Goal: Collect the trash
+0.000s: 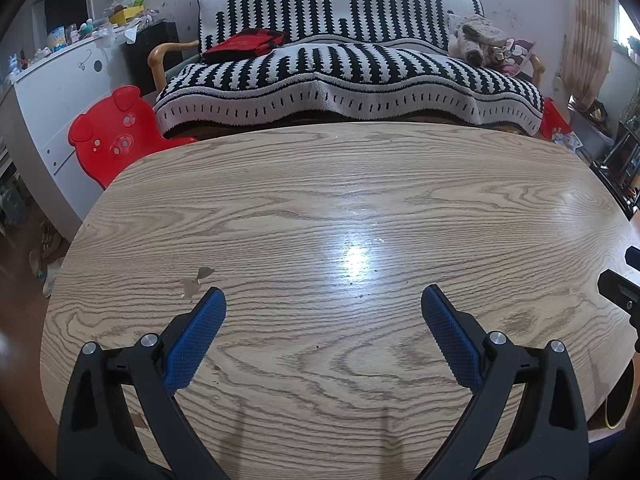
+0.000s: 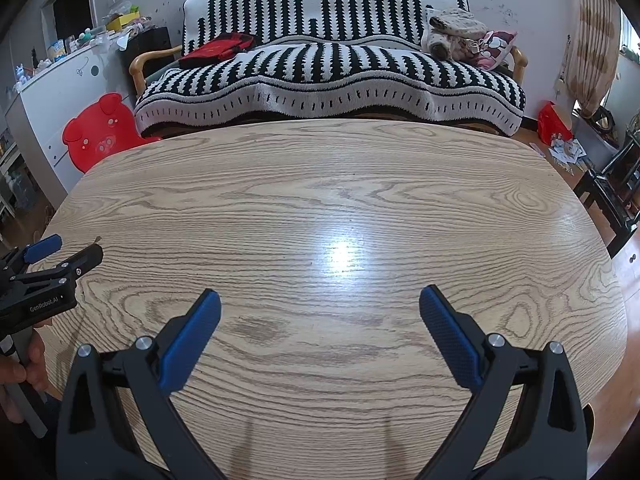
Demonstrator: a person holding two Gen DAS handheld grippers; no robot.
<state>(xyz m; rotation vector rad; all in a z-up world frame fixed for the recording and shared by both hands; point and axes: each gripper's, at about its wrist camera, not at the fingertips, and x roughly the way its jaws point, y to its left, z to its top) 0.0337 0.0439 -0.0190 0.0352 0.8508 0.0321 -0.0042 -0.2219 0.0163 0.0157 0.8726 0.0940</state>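
My left gripper point(image 1: 323, 300) is open and empty, a little above the near part of a light wooden table point(image 1: 320, 184). My right gripper point(image 2: 320, 300) is open and empty too, above the same table point(image 2: 320, 184). The left gripper also shows at the left edge of the right wrist view point(image 2: 64, 254), and the right gripper's tips show at the right edge of the left wrist view point(image 1: 624, 276). I see no trash on the table top in either view. A small chipped patch point(image 1: 196, 282) marks the wood near my left gripper's left finger.
A black-and-white striped sofa point(image 1: 344, 68) stands behind the table with a red cloth point(image 1: 244, 44) and stuffed items point(image 1: 480, 40). A red pig-shaped chair point(image 1: 112, 132) is at the left, beside a white cabinet point(image 1: 52, 96). A dark round bin rim point(image 1: 620, 408) shows at the lower right.
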